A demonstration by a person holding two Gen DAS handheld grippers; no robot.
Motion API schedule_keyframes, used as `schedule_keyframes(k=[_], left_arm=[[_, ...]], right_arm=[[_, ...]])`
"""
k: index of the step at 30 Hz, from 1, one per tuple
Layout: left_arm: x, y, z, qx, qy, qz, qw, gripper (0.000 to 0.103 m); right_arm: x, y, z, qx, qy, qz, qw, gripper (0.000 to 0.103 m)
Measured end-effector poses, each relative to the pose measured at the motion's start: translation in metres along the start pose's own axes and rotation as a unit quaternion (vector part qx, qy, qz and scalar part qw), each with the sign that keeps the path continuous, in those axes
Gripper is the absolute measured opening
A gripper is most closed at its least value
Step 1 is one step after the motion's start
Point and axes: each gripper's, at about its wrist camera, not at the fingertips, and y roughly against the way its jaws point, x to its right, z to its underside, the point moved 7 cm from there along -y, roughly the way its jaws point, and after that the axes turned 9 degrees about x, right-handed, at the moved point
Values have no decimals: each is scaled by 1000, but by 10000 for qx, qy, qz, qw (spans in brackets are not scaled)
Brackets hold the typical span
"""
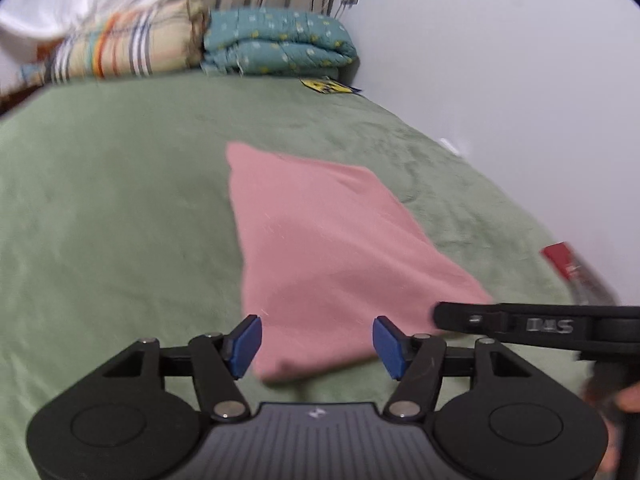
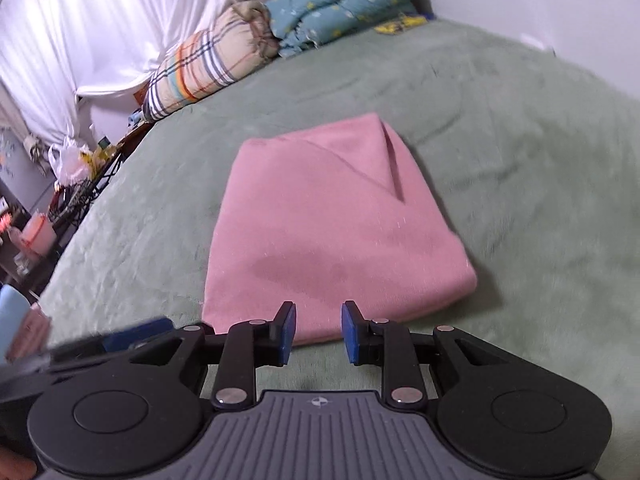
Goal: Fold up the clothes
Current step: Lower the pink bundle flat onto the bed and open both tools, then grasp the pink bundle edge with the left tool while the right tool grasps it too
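In the left wrist view the left claw (image 1: 317, 347) sits at the bottom centre of the frame, its two blue pads spread wide with nothing between them; behind the gap shows the near edge of the folded pink garment (image 1: 320, 240). From the right edge of that frame the right claw's black arm reaches in over the near right corner of the pink cloth, and whether it touches the cloth cannot be told because of blur.

In the right wrist view the right claw (image 2: 319, 332) also sits at the bottom centre, its blue pads parted by a narrower gap and pinching nothing; the near edge of the pink garment (image 2: 320, 232) lies just beyond its tips. The garment is folded into a rough rectangle, flat on the green fleece bed cover (image 2: 520, 160), with a diagonal fold line and a slit in its upper right part. At the lower left of this frame a blurred dark arm of the other claw enters.

Further out, at the head of the bed, a cream striped bolster pillow (image 2: 200, 72) lies in the upper left, touching a folded teal quilt with small flowers (image 2: 340, 4) to its right. A yellow packet (image 2: 400, 24) rests beside the quilt. White curtains (image 2: 100, 32) hang at the upper left, and a pale wall (image 1: 500, 80) runs along the bed's right side.
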Motion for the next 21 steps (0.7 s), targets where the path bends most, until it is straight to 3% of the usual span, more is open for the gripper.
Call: schedule_keyframes(k=[2,5,7,11,14,18,21], left_arm=[[-3,-9,2,-15,138,-150,9998,65],[-1,-26,11,-84,73,-457,9989,67],[0,-34,19,-135,32,-559,9983,67],[1,-47,36,-146,50,-576,9982,69],[-5,-50,40,-64,74,-505,9987,77],[-6,-51,41,-21,-46,-473,9989,80],[-6,-52,42,-23,-26,-469,9989,80]], right_arm=[[8,5,0,231,303,155,9992,36],[10,5,2,771,903,452,9919,53],[11,-1,12,1003,1347,649,9836,54],[20,-20,38,702,1408,665,9853,53],[28,-25,46,727,1660,759,9805,56],[40,-25,41,727,1758,771,9787,56],[51,-23,35,546,1545,699,9840,56]])
